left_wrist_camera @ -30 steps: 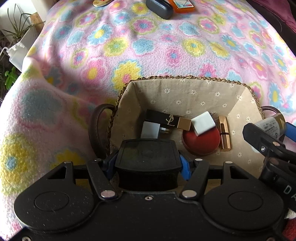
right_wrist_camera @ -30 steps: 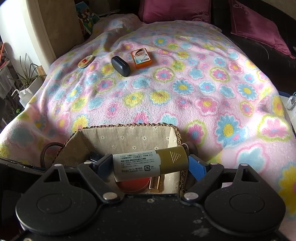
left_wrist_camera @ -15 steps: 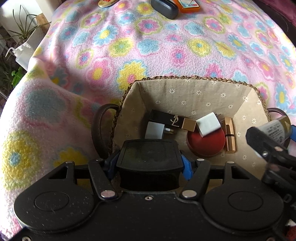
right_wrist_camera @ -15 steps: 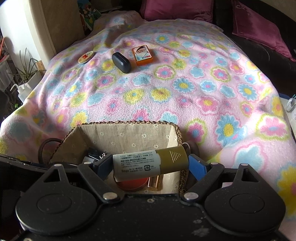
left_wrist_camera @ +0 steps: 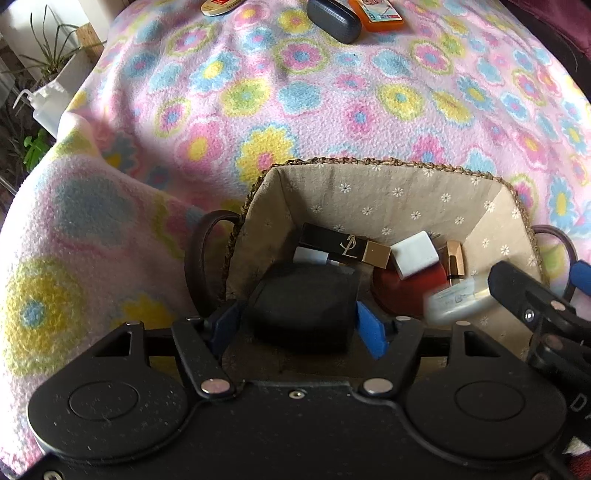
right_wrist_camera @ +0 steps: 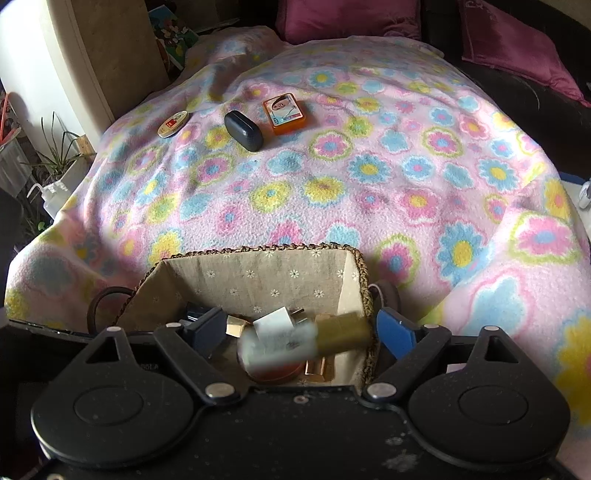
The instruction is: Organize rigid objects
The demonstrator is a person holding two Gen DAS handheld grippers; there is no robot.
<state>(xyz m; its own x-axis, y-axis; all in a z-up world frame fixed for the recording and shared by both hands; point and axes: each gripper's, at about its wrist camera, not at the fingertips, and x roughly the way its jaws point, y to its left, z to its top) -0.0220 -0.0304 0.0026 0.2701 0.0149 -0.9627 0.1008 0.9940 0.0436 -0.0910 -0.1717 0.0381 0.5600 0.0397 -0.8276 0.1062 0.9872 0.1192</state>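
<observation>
You are in a home: flowered fleece blanket [right_wrist_camera: 369, 177] ahead of your jaws, magenta cushions [right_wrist_camera: 347, 18] beyond, potted plant [right_wrist_camera: 59, 155] left.

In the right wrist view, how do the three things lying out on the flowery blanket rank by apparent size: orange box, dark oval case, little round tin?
Largest to smallest:
1. orange box and dark oval case, too alike to separate
2. round tin, clearly smallest

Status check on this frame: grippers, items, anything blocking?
Both grippers open over the basket. Left gripper around black case; right gripper just let go, tube blurred, dropping in. Nothing blocking.
</observation>
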